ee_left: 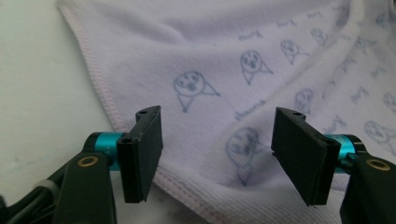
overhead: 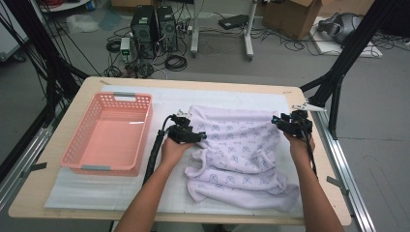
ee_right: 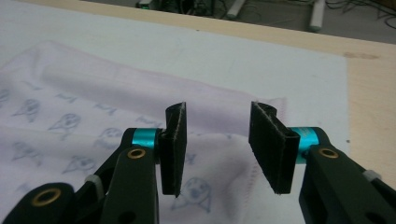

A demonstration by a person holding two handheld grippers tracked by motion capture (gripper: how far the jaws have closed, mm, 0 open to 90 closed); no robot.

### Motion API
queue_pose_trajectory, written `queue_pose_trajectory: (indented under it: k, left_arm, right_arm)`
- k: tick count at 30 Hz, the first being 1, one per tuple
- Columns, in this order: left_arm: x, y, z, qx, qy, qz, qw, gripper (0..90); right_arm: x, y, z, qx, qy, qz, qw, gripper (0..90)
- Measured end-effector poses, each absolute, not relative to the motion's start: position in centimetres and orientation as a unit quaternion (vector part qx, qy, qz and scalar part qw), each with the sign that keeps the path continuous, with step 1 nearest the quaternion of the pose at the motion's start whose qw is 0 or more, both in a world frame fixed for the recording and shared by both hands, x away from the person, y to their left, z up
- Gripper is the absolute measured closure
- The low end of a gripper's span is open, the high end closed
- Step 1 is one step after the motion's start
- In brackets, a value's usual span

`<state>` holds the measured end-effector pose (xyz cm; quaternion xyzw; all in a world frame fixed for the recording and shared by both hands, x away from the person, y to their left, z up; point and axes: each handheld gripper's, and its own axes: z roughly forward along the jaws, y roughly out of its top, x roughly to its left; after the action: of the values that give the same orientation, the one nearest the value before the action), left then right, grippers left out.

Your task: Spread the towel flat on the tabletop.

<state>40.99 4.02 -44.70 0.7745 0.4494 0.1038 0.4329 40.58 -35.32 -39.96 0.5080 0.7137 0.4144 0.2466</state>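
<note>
Jaws of both the left gripper (ee_left: 217, 158) and right gripper (ee_right: 217, 149) stand spread, pinching nothing, above the pale lilac printed terry towel (overhead: 241, 150), which lies crumpled just right of the pink plastic basket (overhead: 77, 157).

We see a pink basket (overhead: 109, 133) standing empty on the white mat (overhead: 164, 96) that covers the wooden table (overhead: 72, 104). Beyond it, two black computer towers (overhead: 154, 26) and a cardboard box (overhead: 290, 17) sit on the floor among cables (overhead: 176, 62).
</note>
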Motion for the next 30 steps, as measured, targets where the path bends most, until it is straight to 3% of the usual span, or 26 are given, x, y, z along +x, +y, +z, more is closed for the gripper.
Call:
queue_pose_trajectory:
  k: [2, 3, 6, 8, 13, 17, 20, 23, 25, 26, 27, 30]
  left_arm:
    - [40.7, 3.4, -44.7, 0.784, 0.439, 0.112, 0.424, 38.1]
    - [40.5, 3.0, -44.6, 0.795, 0.425, 0.134, 0.41, 45.7]
    - [40.5, 2.9, -44.5, 0.802, 0.415, 0.16, 0.399, 81.4]
    - [41.0, 3.4, -44.5, 0.785, 0.433, 0.176, 0.406, 85.9]
    - [42.3, 5.5, -44.1, 0.72, 0.491, 0.223, 0.437, 86.5]
    - [42.9, 7.0, -44.2, 0.69, 0.513, 0.229, 0.456, 85.3]
    - [42.8, 7.4, -44.2, 0.69, 0.512, 0.205, 0.468, 65.9]
    - [42.4, 7.4, -43.9, 0.698, 0.5, 0.189, 0.477, 53.3]
    - [42.1, 7.4, -43.7, 0.7, 0.493, 0.183, 0.482, 50.5]
    - [41.9, 7.3, -43.6, 0.704, 0.489, 0.177, 0.483, 49.5]
    - [41.7, 7.2, -43.5, 0.709, 0.484, 0.172, 0.482, 48.6]
    - [41.1, 6.7, -43.2, 0.722, 0.467, 0.163, 0.483, 48.2]
  right_arm:
    - [40.0, -35.1, -39.9, 0.502, 0.72, 0.411, 0.245, 54.0]
    - [39.8, -35.0, -39.9, 0.499, 0.726, 0.408, 0.241, 52.7]
    - [39.3, -34.7, -39.8, 0.491, 0.742, 0.398, 0.222, 51.0]
    - [38.8, -34.4, -39.5, 0.482, 0.751, 0.396, 0.216, 51.0]
    - [38.0, -34.1, -39.2, 0.467, 0.77, 0.387, 0.198, 50.9]
    - [37.6, -34.3, -40.5, 0.473, 0.774, 0.377, 0.188, 51.8]
    - [37.7, -34.1, -42.2, 0.478, 0.781, 0.364, 0.17, 51.5]
    - [38.2, -33.2, -43.5, 0.48, 0.787, 0.357, 0.151, 51.3]
    - [38.4, -32.2, -44.0, 0.474, 0.794, 0.352, 0.145, 55.4]
    - [38.3, -31.5, -44.1, 0.466, 0.802, 0.337, 0.165, 61.8]
    - [38.3, -31.1, -44.0, 0.452, 0.81, 0.327, 0.181, 79.0]
    - [38.7, -30.6, -43.8, 0.442, 0.815, 0.307, 0.213, 85.1]
